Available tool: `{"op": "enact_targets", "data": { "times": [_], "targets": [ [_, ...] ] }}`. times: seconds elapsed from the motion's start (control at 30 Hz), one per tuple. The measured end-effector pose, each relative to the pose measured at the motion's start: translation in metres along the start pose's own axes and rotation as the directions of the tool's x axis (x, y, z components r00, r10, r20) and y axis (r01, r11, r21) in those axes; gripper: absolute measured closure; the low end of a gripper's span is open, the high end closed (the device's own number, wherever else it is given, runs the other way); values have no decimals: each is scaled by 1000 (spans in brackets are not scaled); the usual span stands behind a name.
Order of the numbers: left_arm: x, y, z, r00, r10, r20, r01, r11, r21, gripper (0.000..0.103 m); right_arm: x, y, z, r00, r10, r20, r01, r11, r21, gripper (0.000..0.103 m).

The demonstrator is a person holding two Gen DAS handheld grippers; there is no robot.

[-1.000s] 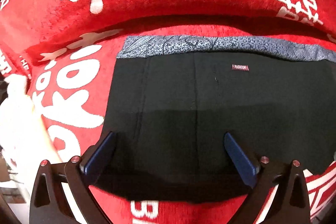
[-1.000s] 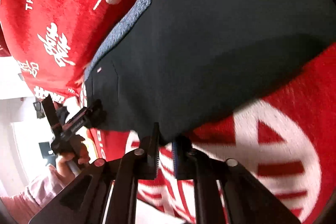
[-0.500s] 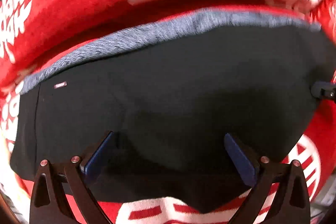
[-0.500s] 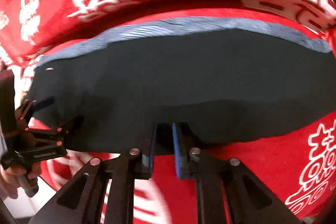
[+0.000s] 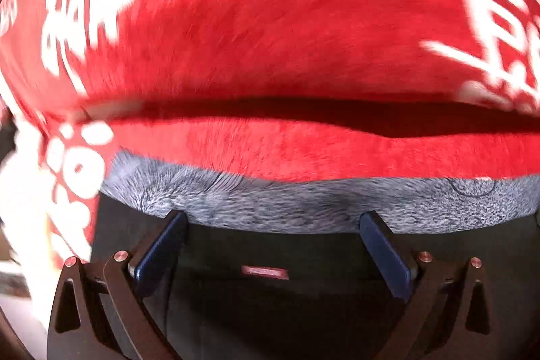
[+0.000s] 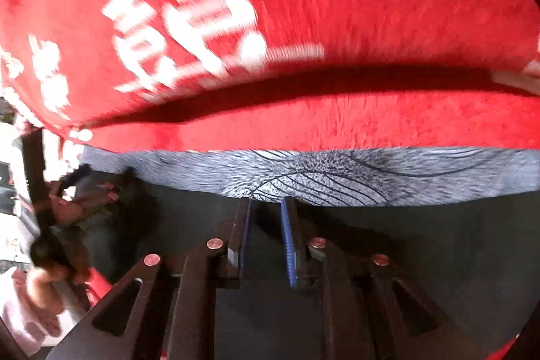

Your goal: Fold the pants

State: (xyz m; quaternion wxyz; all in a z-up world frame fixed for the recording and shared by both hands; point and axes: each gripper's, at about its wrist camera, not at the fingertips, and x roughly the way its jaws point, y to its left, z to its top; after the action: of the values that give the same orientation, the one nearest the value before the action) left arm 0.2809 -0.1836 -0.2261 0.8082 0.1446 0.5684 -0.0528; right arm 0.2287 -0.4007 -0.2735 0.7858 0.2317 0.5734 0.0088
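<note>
In the left wrist view, the left gripper [image 5: 271, 245] has its two blue-padded fingers [image 5: 158, 253] spread wide apart, with nothing held between them. Below and between them lie the black pants [image 5: 270, 309], flat on a red blanket [image 5: 270, 32] printed with white characters. A small red label [image 5: 265, 272] sits on the black cloth between the fingers, blurred so its wording cannot be read. The grey patterned waistband [image 5: 303, 203] runs across the frame just past the fingertips, with its far edge against the red cloth. Beyond it the blanket rises into a rolled hump with a dark shadowed crease along its base. The whole view is smeared by motion. In the right wrist view, the right gripper [image 6: 266, 208] shows its fingers [image 6: 288, 245] close together with a narrow gap between the pads; black cloth lies right at the pads, but whether any fabric is pinched there cannot be told. The pants [image 6: 422, 258] fill the lower part of the frame, and the waistband [image 6: 320, 177], grey with dark curving lines, lies just beyond the fingertips. The red blanket [image 6: 371, 5] spreads behind it. At the left edge the other gripper [image 6: 81, 191] appears over the pants' end, blurred, held by a hand [image 6: 44, 285] with a pale pink sleeve.
</note>
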Motion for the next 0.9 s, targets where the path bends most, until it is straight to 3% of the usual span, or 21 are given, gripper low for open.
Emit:
{"op": "enact_targets", "data": {
  "times": [0.07,0.13,0.23,0.3,0.33,0.6,0.8,0.9],
  "targets": [
    [3,4,1,1000,4,17,-4,1000,8,0,-1,-8,6,998,-31,46,31,1000,0,89],
    [-1,-1,1,999,24,21,-25,999,26,0,-5,-20,14,989,-133,56,131,991,38,89],
    [-19,-18,-1,999,46,6,-46,998,38,0,-23,-41,13,995,-91,29,86,986,145,80],
    [-32,-29,-2,1000,30,2,-30,997,70,0,-43,-46,1,996,-85,37,78,984,157,56],
    [-41,-40,-6,1000,20,5,-20,996,88,0,-54,-49,-10,995,-85,42,77,985,157,53],
    [-106,-102,-45,995,-94,-19,96,962,254,0,-114,-103,-85,998,-59,27,48,950,308,52],
    [-138,-192,-61,982,-186,-37,187,918,351,0,-147,-163,-117,995,-90,50,61,907,416,52],
    [-147,-234,-62,978,-207,-40,207,912,355,0,-178,-210,-127,989,-124,85,68,873,483,52]
  ]
}}
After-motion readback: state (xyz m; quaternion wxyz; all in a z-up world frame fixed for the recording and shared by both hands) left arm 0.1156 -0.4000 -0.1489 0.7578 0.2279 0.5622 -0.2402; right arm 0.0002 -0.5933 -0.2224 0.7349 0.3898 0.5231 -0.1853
